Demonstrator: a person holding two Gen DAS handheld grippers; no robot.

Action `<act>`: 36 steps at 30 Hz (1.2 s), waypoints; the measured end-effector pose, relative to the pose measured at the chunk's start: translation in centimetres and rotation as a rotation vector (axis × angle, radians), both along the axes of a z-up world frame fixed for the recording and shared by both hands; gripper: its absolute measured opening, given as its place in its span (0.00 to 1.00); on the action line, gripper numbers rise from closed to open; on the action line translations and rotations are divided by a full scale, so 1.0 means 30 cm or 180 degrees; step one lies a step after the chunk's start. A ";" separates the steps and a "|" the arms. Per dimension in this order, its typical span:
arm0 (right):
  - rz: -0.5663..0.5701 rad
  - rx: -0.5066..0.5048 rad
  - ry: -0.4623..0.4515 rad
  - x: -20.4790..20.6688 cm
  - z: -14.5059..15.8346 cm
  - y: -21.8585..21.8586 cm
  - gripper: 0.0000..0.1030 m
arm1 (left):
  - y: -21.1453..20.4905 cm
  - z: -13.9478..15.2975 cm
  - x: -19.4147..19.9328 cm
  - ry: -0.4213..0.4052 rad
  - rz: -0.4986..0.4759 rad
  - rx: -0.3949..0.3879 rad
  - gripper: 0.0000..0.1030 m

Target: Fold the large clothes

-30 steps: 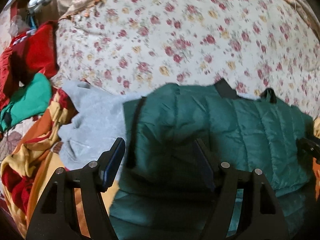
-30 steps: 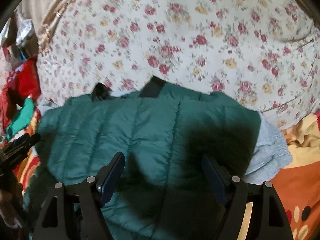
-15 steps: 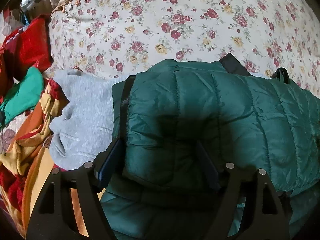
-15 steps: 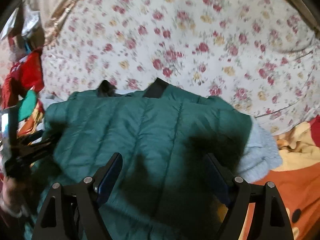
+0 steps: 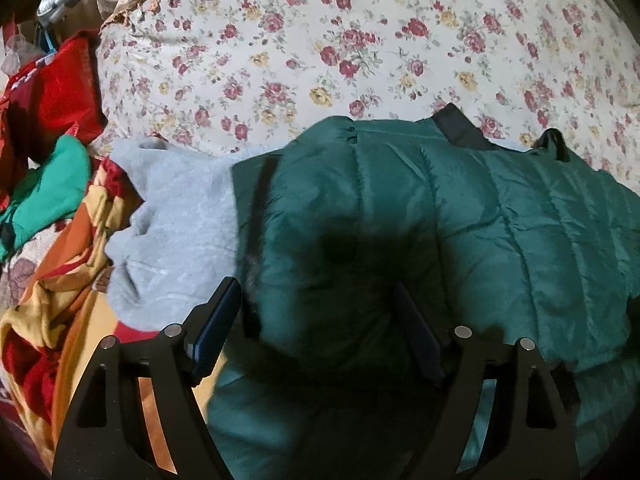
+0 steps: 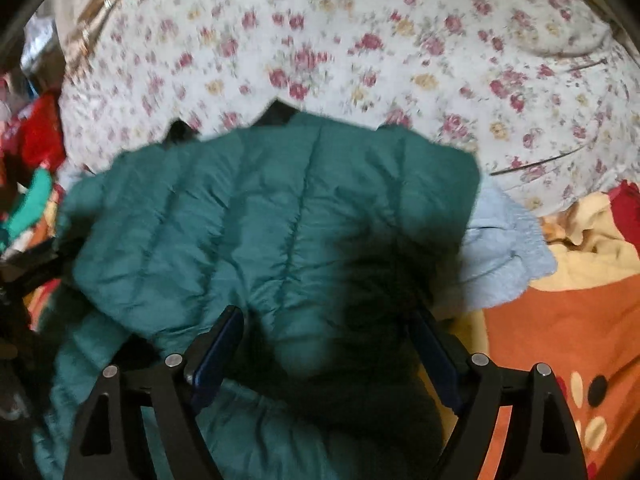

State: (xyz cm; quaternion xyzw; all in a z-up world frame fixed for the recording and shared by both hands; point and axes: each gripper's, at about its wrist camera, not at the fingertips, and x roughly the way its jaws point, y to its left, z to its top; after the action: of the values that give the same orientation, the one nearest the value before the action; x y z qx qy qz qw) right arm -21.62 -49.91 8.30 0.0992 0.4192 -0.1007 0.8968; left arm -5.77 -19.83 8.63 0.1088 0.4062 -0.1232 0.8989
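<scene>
**Left wrist view: green jacket folded on the bed, both grippers spread**

A green quilted jacket lies folded over itself on the floral bedsheet, partly covering a grey sweatshirt. The left gripper hangs over the jacket's left edge; its jaws have just been opening, spread wide with the padded fabric bulging between them, unpinched. The right gripper stands likewise parted above the jacket. An orange patterned blanket lies alongside.
</scene>
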 end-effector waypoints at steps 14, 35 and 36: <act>-0.0114 0.0241 0.0052 -0.342 0.035 0.038 0.80 | 0.247 0.071 -0.264 0.0007 -0.0022 -0.0004 0.77; 0.0288 0.0405 0.0249 -0.515 0.058 0.233 0.80 | 0.411 0.089 -0.510 -0.0041 -0.0004 0.0002 0.77; 0.0314 0.0402 0.0265 -0.524 0.061 0.244 0.80 | 0.415 0.090 -0.517 -0.0043 -0.0003 0.0000 0.77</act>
State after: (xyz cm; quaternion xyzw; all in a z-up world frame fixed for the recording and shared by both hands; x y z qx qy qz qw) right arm -37.34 -42.59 10.13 0.1305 0.4660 -0.0339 0.8744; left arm -21.27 -7.37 11.33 0.1099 0.4000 -0.1229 0.9016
